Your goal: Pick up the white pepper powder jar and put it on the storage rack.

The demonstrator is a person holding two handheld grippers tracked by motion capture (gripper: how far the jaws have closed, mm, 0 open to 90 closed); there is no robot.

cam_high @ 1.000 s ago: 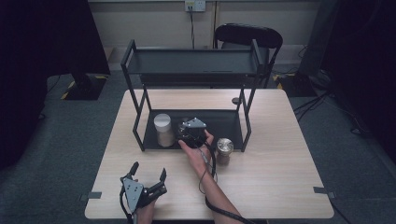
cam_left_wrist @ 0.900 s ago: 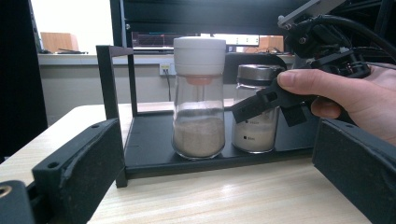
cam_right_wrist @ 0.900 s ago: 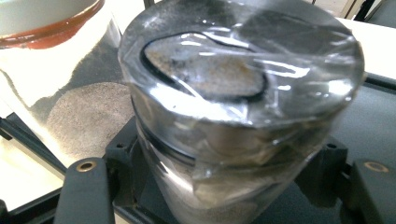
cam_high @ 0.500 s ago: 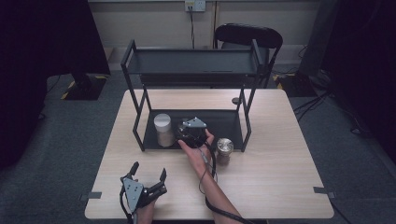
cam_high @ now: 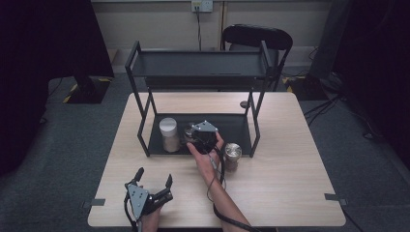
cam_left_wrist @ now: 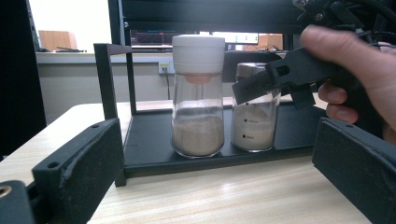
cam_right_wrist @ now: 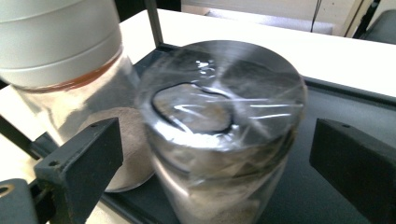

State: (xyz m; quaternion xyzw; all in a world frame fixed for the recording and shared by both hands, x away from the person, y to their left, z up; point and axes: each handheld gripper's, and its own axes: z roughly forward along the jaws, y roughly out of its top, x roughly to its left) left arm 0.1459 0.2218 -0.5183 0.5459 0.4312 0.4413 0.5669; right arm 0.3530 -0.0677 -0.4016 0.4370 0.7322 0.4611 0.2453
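Note:
On the black rack's lower shelf [cam_high: 237, 130] stand a white-lidded jar [cam_high: 169, 134] of brownish powder and, to its right, a steel-lidded jar [cam_right_wrist: 219, 126] wrapped in clear film. My right gripper [cam_high: 200, 135] is at that second jar. Its jaws have just been opening, and in the right gripper view [cam_right_wrist: 215, 140] they stand wide on either side of the jar without touching it. My left gripper [cam_high: 154, 176] rests open near the table's front left. In the left gripper view [cam_left_wrist: 217, 140] it faces both jars [cam_left_wrist: 198, 93] [cam_left_wrist: 256, 116], with nothing between its jaws.
Another steel-lidded jar [cam_high: 232, 153] stands on the wooden table [cam_high: 290, 183], right of the person's right hand and in front of the rack. The rack's upper shelf [cam_high: 198, 67] spans overhead on thin black posts [cam_high: 143, 125]. A chair [cam_high: 257, 36] stands behind the table.

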